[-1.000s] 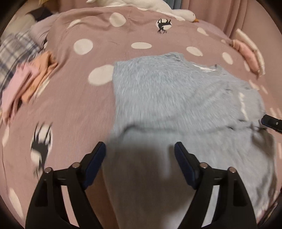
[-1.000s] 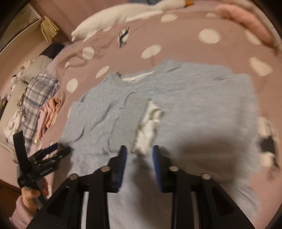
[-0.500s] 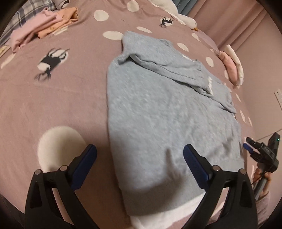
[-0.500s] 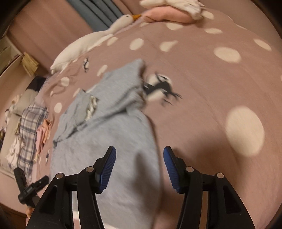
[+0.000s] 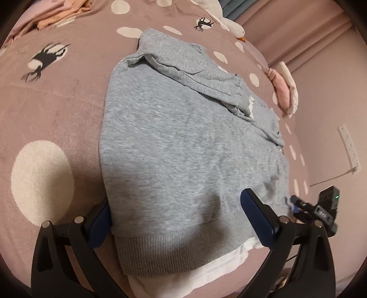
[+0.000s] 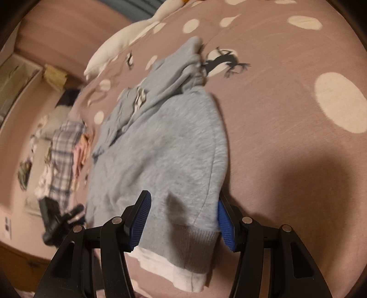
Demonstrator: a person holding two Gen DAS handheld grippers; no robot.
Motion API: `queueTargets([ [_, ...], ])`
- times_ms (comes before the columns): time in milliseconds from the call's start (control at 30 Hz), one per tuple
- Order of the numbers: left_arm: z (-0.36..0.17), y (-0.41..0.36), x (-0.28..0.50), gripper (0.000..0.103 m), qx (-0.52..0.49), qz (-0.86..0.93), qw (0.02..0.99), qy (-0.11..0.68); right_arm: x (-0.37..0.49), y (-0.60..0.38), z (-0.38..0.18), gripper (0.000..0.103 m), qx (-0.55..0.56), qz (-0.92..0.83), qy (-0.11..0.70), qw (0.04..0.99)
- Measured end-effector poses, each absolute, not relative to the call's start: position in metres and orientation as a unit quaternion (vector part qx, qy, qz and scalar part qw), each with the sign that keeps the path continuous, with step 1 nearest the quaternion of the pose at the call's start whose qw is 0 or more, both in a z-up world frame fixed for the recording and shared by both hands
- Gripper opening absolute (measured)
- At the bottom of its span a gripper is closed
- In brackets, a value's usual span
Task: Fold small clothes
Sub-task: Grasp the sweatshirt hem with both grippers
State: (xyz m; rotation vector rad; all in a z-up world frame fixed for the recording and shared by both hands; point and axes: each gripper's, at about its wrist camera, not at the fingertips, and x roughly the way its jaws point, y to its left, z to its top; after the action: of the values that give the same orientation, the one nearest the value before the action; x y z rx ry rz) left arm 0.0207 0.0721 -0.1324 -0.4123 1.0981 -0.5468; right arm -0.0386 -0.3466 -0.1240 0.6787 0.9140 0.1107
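Note:
A grey sweatshirt [image 5: 183, 146] with a white hem layer lies flat on the pink dotted bedspread [image 5: 52, 98], its sleeves folded across the far part. My left gripper [image 5: 181, 220] is open, its jaws straddling the ribbed hem at one bottom corner; one blue pad sits under the hem's edge. My right gripper [image 6: 183, 220] is open around the other bottom corner of the sweatshirt [image 6: 165, 149], with the hem between its blue pads [image 6: 140, 220]. The right gripper also shows in the left wrist view [image 5: 321, 208], and the left one in the right wrist view [image 6: 59, 220].
A pile of pink and orange clothes [image 5: 57, 13] lies at the far left, with a plaid garment [image 6: 62, 155] beside it. Folded pink and white clothes [image 5: 286, 91] sit at the bed's right edge. A white goose toy [image 6: 119, 43] lies at the head.
Both grippers moved from the sleeve area down to the sweatshirt's hem. The right gripper let go of the sleeve and opened. Each now straddles a bottom corner.

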Motion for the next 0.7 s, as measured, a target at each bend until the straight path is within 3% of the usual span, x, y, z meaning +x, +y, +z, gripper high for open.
queueTargets([
  [367,-0.141,0.121,0.012,0.100,-0.330,-0.308,0.724,0.522,-0.051,-0.357,-0.127,0.056,0.344,0.062,0.445,0.825],
  [700,-0.138,0.110,0.010,0.101,-0.339,-0.327,0.705,0.531,-0.053,-0.357,-0.141,0.056,0.405,0.116,0.437,0.795],
])
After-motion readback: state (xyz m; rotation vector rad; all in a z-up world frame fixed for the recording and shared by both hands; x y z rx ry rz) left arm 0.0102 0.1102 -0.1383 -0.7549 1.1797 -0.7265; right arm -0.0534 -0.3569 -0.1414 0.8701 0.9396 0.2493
